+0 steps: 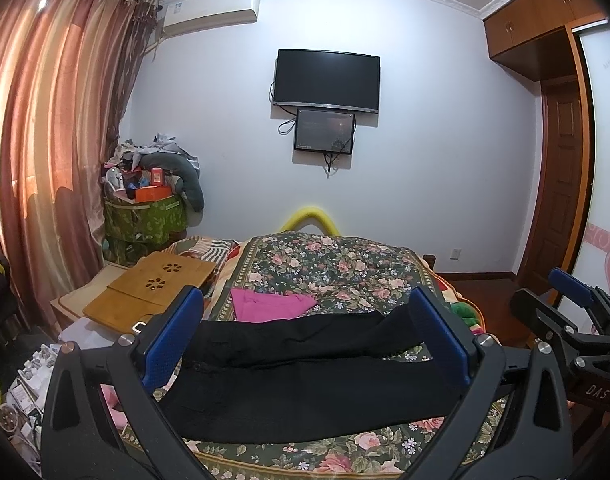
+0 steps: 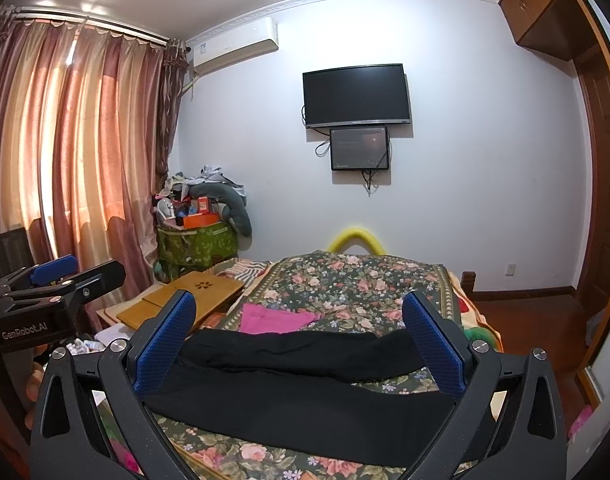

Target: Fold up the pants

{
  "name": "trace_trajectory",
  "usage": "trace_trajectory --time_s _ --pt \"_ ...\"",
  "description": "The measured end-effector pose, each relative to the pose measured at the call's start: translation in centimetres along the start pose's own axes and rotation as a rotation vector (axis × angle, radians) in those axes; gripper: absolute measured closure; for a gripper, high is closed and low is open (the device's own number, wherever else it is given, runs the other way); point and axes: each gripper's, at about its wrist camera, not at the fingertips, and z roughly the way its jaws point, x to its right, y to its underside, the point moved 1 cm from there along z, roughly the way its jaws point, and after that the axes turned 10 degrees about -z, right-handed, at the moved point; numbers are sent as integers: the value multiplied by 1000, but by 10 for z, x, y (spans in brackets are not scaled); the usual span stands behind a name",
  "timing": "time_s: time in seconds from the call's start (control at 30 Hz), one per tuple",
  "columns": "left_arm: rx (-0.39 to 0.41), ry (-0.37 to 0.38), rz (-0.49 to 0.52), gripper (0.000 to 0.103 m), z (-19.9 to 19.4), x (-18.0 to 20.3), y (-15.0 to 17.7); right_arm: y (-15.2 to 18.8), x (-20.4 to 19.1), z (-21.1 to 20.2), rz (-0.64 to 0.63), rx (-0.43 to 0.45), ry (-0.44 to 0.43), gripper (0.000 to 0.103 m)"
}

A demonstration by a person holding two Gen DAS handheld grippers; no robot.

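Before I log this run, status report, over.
Both grippers open, empty. Black cloth pants spread unfolded on floral bedspread. Pink folded garment lies beyond.

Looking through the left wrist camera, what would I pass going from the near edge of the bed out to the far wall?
Black pants → pink garment → floral bedspread → yellow foam bend → wall-mounted TV.

Backlit curtain glows; sharp; fisheye-bent edges.

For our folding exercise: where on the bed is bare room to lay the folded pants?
Free: the floral quilt beyond the black pants, right of the pink cloth. Crowded: the left edge, where the wooden tray lies.
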Motion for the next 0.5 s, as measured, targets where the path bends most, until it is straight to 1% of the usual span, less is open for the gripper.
trace_trajectory --time_s 0.5 --pt "5 1 1 0 1 3 2 1 2 0 -2 -2 3 1"
